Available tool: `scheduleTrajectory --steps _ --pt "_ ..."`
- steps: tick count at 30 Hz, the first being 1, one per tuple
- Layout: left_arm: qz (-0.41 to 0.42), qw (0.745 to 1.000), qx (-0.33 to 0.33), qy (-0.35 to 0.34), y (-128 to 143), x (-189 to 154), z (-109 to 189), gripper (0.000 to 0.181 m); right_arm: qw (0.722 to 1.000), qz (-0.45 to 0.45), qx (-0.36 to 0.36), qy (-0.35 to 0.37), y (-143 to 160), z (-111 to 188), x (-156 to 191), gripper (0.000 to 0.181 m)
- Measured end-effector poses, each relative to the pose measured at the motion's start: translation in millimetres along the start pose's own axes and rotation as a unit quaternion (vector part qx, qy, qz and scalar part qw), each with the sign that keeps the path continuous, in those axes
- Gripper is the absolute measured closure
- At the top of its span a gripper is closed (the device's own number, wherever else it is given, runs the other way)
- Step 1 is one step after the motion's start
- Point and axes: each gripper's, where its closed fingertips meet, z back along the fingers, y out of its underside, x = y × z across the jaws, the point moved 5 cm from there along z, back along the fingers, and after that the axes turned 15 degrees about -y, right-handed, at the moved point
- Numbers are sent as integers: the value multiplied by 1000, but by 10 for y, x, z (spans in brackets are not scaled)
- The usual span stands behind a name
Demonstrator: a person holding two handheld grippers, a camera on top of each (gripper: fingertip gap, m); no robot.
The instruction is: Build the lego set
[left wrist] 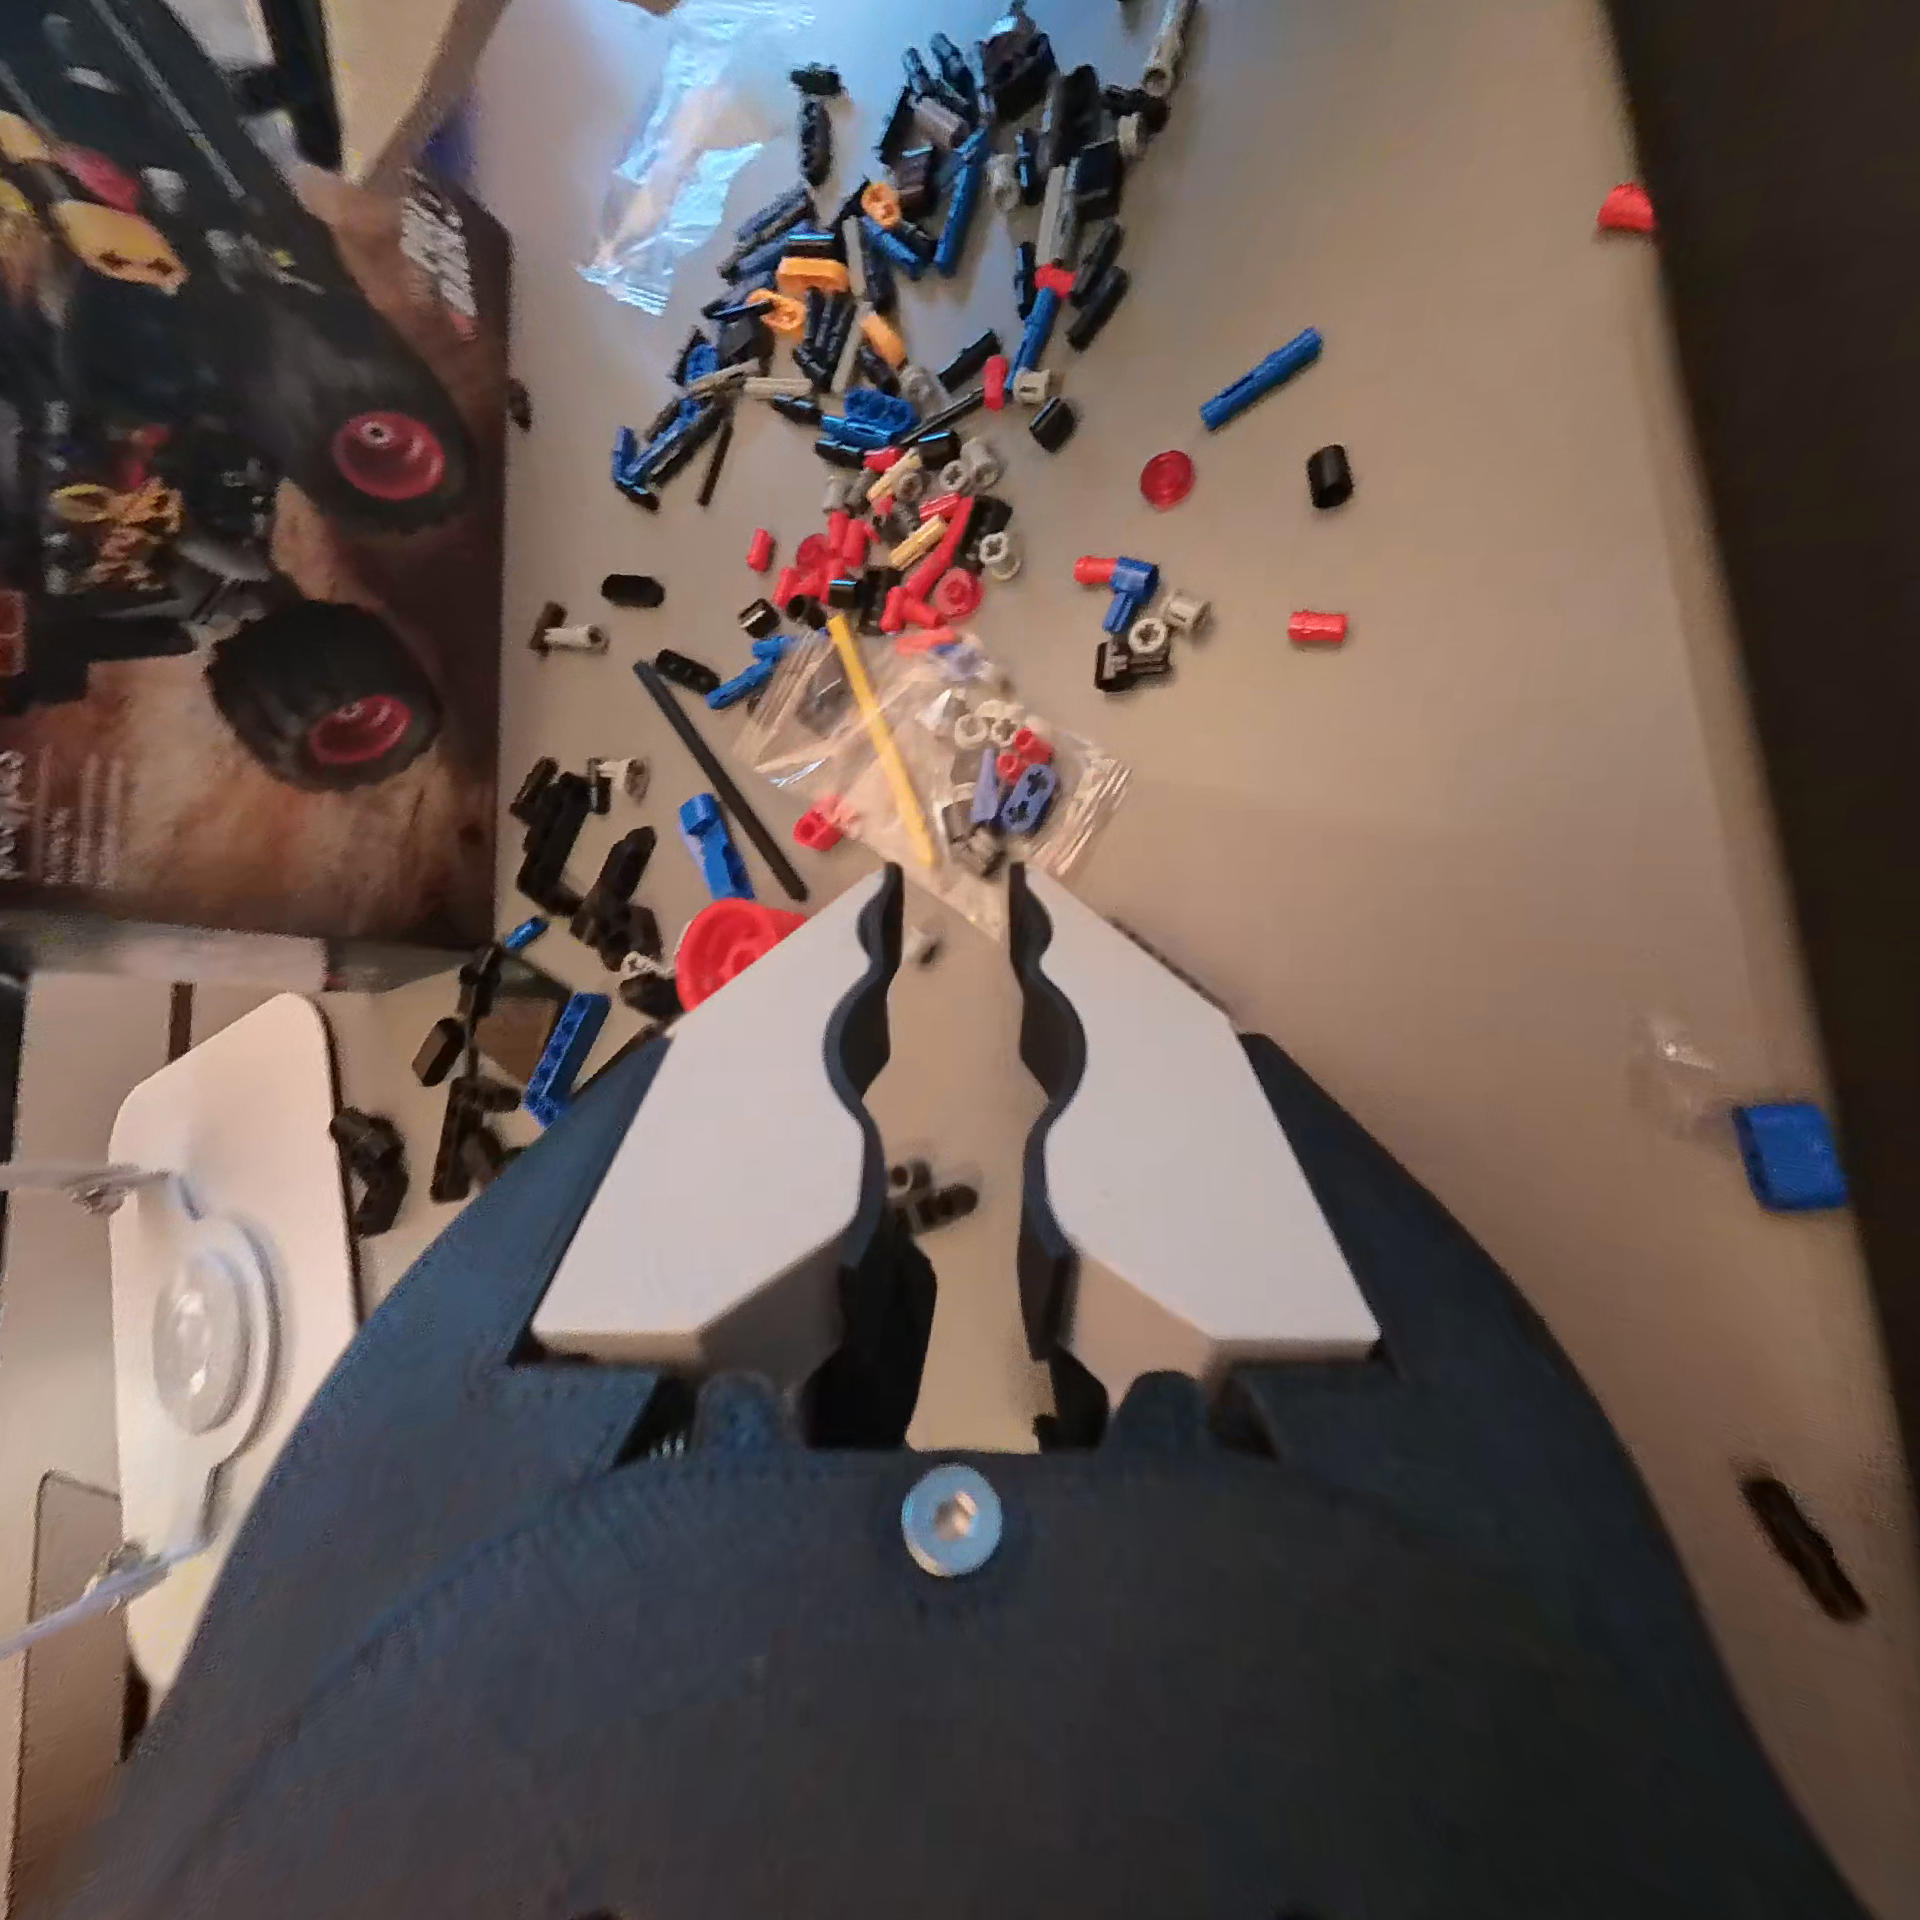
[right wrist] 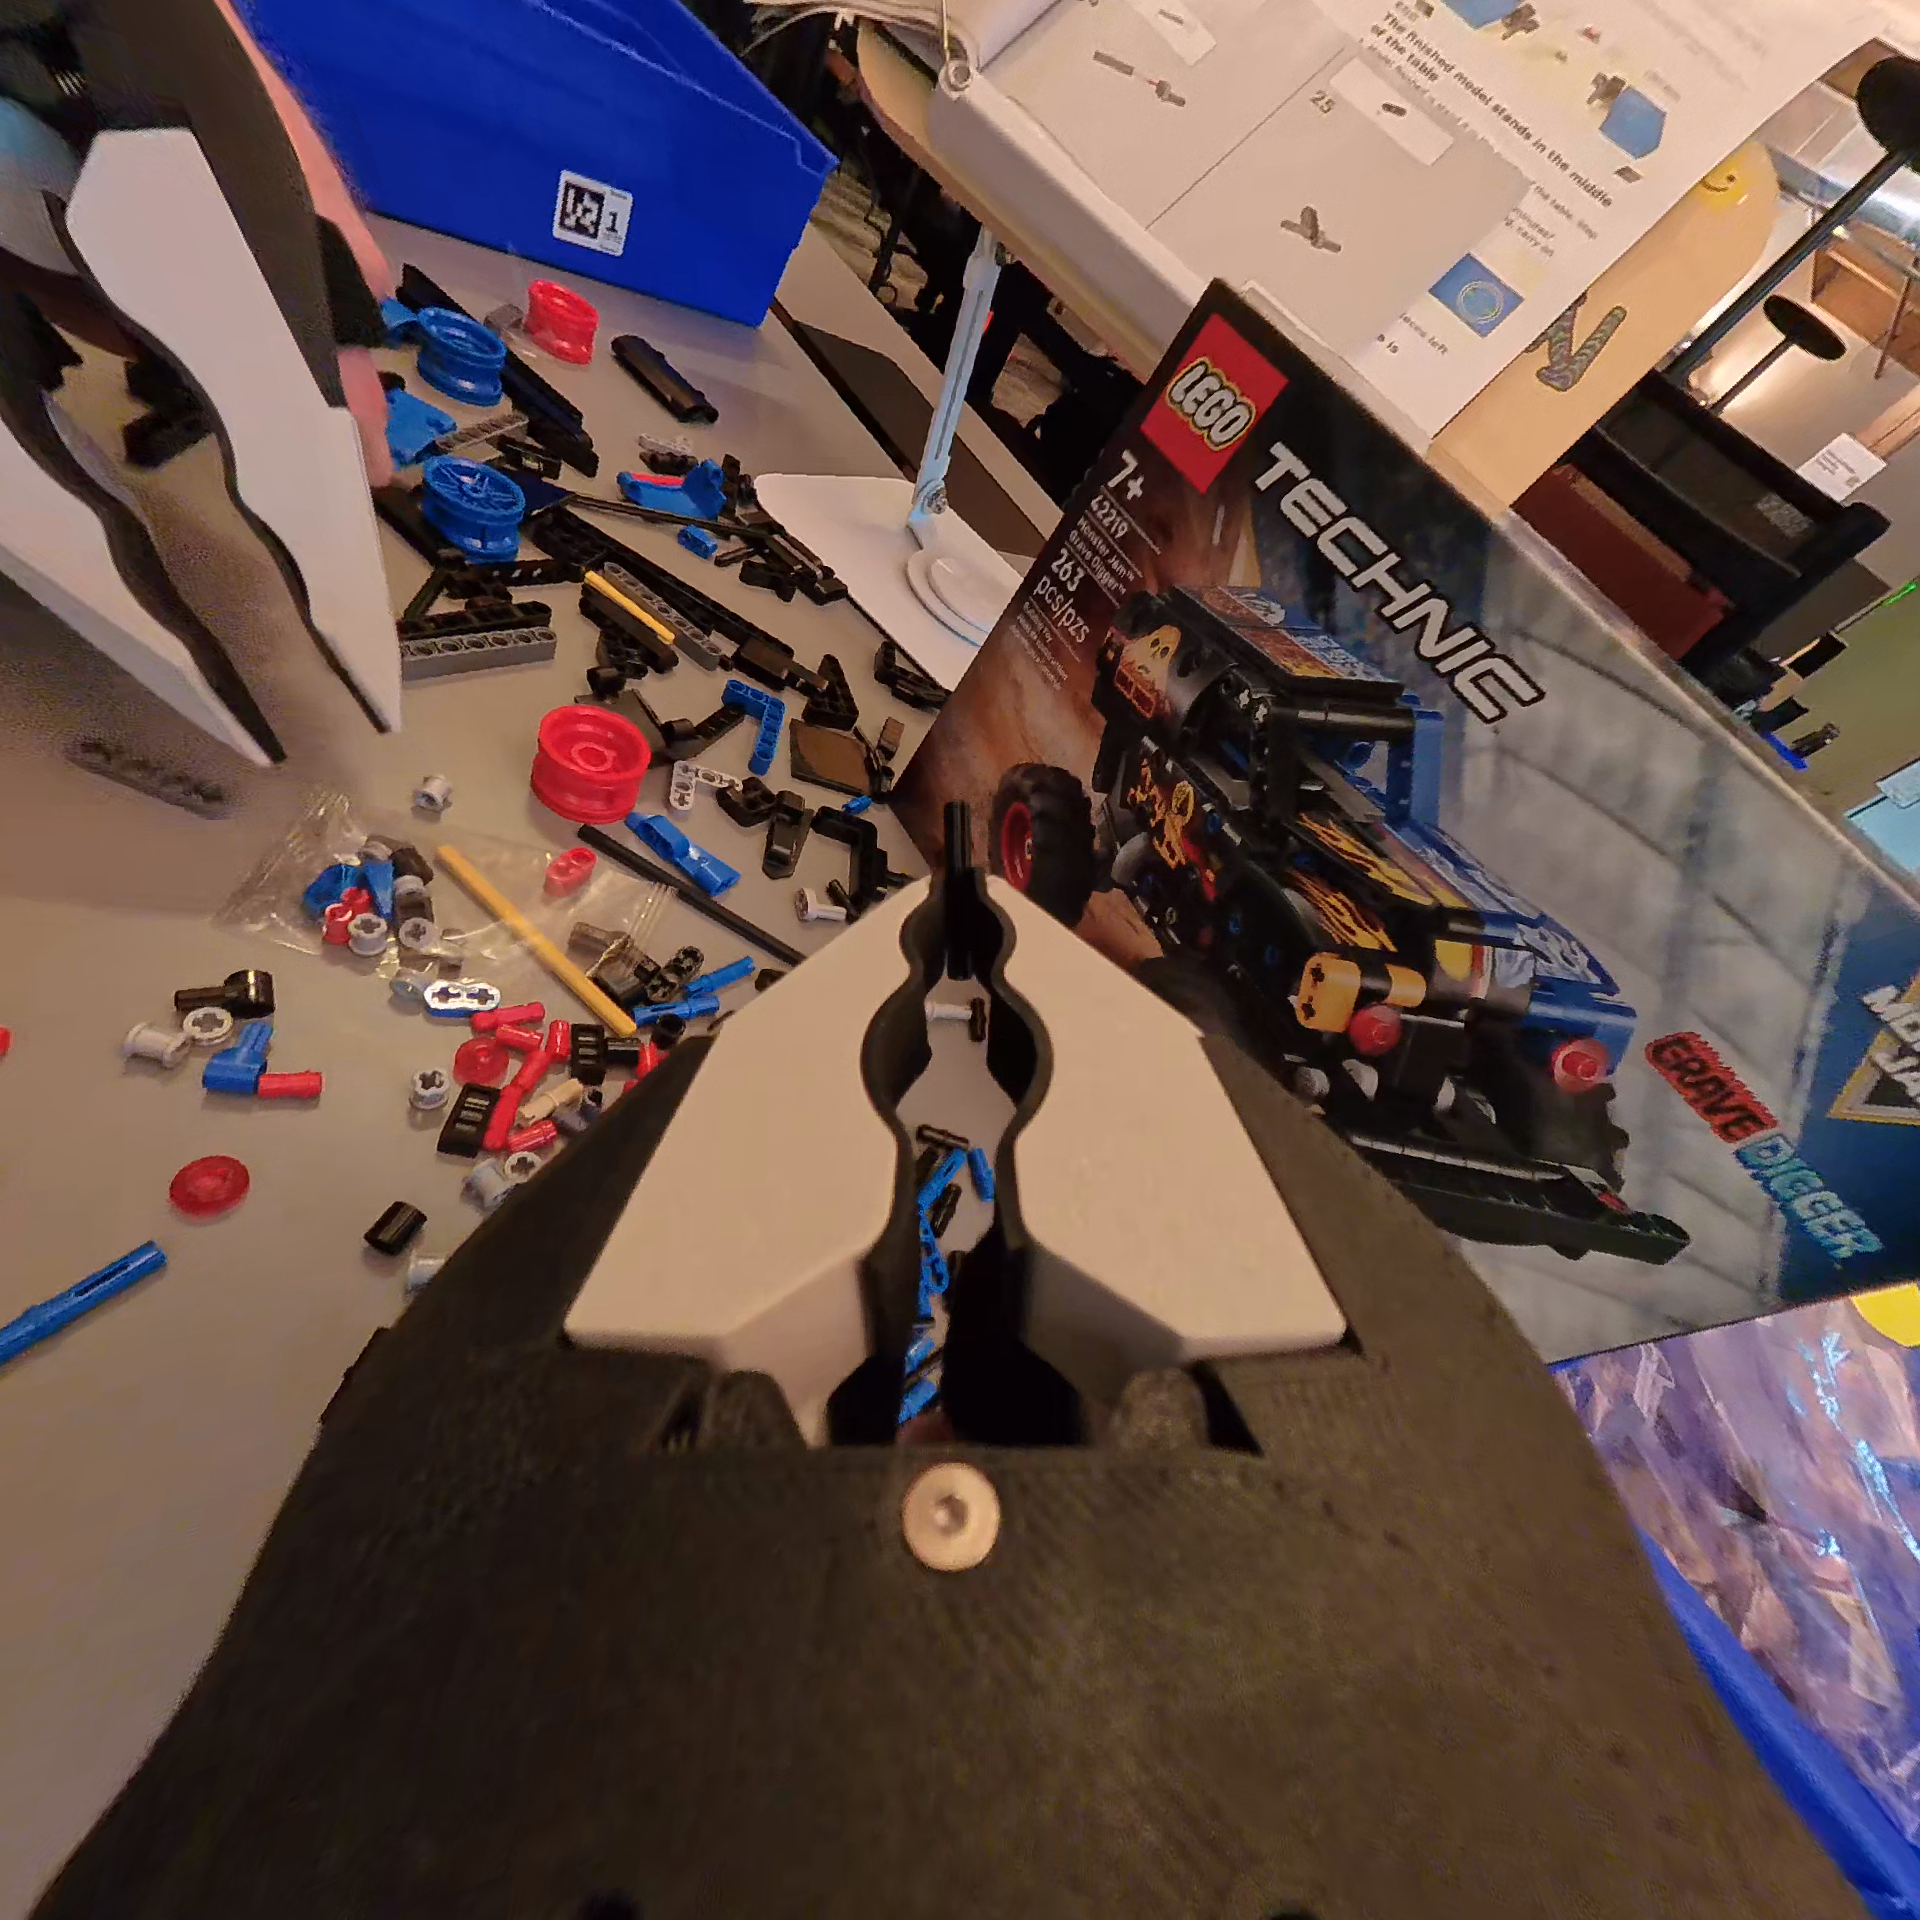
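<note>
- Fingers of right gripper (right wrist: 958,920) pinched on a slim black pin (right wrist: 956,896), its tip poking out beyond them.
- Fingers of left gripper (left wrist: 954,883) parted by a narrow gap, holding nothing, poised above the tabletop (left wrist: 1403,831).
- Just ahead of left gripper: clear bag of small parts (left wrist: 966,764), yellow axle (left wrist: 881,732) lying across it.
- Farther out: loose lego pieces (left wrist: 914,312) strewn in blue, black, red.
- Beyond, upright: lego box (right wrist: 1351,790); blue bin (right wrist: 540,135) at the far edge.
</note>
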Motion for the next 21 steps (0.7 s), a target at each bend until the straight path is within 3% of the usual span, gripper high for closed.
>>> scheduleTrajectory --steps 7,14,21 --pt "16 999 22 46 23 -136 -204 163 1000 10 20 -5 42 -20 34 178" --pt "32 998 35 51 102 -118 -203 181 1000 9 23 -10 58 -3 39 178" --pt "36 997 49 52 187 -56 -157 178 1000 3 23 -7 85 49 12 178"
